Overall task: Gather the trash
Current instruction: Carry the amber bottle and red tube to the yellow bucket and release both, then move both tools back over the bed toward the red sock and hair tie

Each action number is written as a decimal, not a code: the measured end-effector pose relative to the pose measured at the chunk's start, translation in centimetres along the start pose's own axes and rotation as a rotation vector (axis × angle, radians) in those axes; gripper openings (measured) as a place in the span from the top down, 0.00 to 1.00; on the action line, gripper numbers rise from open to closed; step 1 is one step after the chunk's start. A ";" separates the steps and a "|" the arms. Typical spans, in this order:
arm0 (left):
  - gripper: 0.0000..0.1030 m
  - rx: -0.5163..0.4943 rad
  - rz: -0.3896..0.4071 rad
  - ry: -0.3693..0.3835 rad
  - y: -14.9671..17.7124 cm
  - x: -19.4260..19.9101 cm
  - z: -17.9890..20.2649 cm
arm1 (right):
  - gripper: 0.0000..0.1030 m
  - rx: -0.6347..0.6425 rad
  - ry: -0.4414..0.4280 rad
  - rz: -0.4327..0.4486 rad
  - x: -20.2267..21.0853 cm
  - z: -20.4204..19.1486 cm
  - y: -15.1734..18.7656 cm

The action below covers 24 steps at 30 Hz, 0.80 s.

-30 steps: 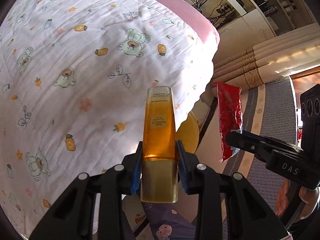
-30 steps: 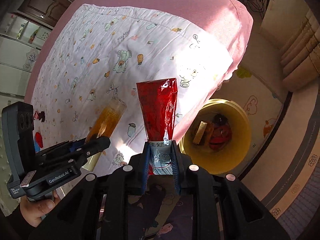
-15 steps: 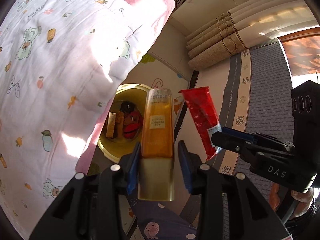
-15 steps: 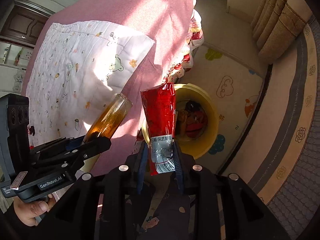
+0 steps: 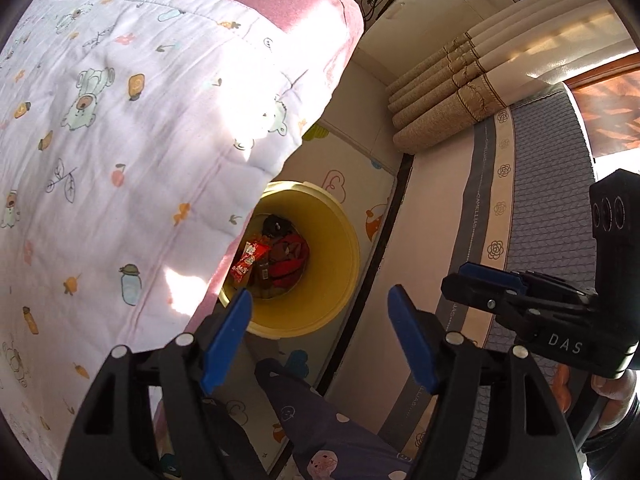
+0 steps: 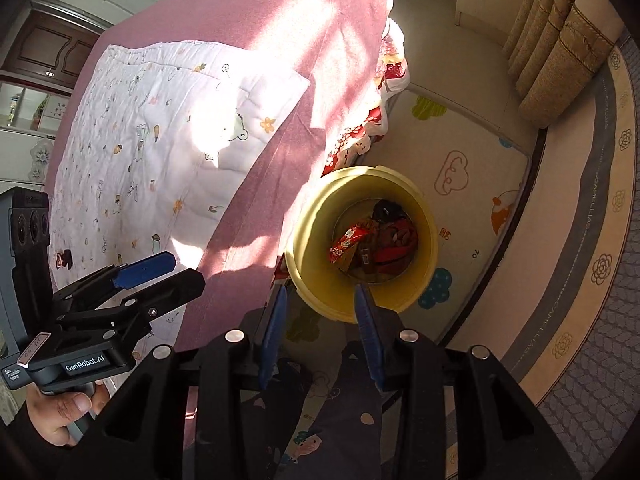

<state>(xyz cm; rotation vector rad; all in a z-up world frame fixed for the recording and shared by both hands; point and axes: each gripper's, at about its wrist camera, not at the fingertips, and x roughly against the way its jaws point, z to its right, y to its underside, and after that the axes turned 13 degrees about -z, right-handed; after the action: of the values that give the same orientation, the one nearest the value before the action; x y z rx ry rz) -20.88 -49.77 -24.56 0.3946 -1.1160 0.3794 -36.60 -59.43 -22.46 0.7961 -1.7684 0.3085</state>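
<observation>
Left gripper (image 5: 320, 312): jaws wide apart, nothing btwn them; they've just been opening. Blue pads (image 5: 228, 336) bare. Pointing steeply down, over the near rim of the bin.
Right gripper (image 6: 320, 308): jaws parted at a moderate gap, nothing btwn them; no contact w/ anything. Also aimed down at the bin's near edge.
Bin (image 5: 340, 280): yellow round bucket on the floor, tucked just beside the bed edge; in the left wrist view the quilt hides part of its rim.
Trash (image 6: 376, 244): lying in the bin bottom. A red snack wrapper (image 6: 346, 244) w/ white print on top at the left side, red & dark pieces beside it, a black item toward the far wall. An amber/brown piece under the wrapper, poss. a bottle; too shaded to be sure.
Bed (image 6: 256, 32): pink cover, w/ a white quilt (image 5: 120, 128) printed w/ bears, jars & fruit spread on it; sunlit patch near the corner.
Floor: cream play mat (image 6: 460, 152) w/ cloud & balloon prints under the bin; grey carpet (image 5: 552, 184) w/ a rose-pattern border beyond it.
Curtains (image 5: 452, 92): beige, bunched at the far wall.
Person: left hand (image 6: 64, 408) gripping the left tool's handle; patterned dark trouser leg (image 5: 320, 420) at the bottom of both views.
</observation>
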 end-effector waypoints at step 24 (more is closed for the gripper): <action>0.33 0.545 0.383 -0.123 19.7 18.9 -30.5 | 0.65 0.610 0.003 -0.034 -7.3 -39.3 1.4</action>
<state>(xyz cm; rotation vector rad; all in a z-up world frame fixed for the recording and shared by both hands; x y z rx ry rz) 0.92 -15.99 -16.77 0.6907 -1.2015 1.0193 -7.17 -33.39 -15.25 1.2486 -1.6664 0.8492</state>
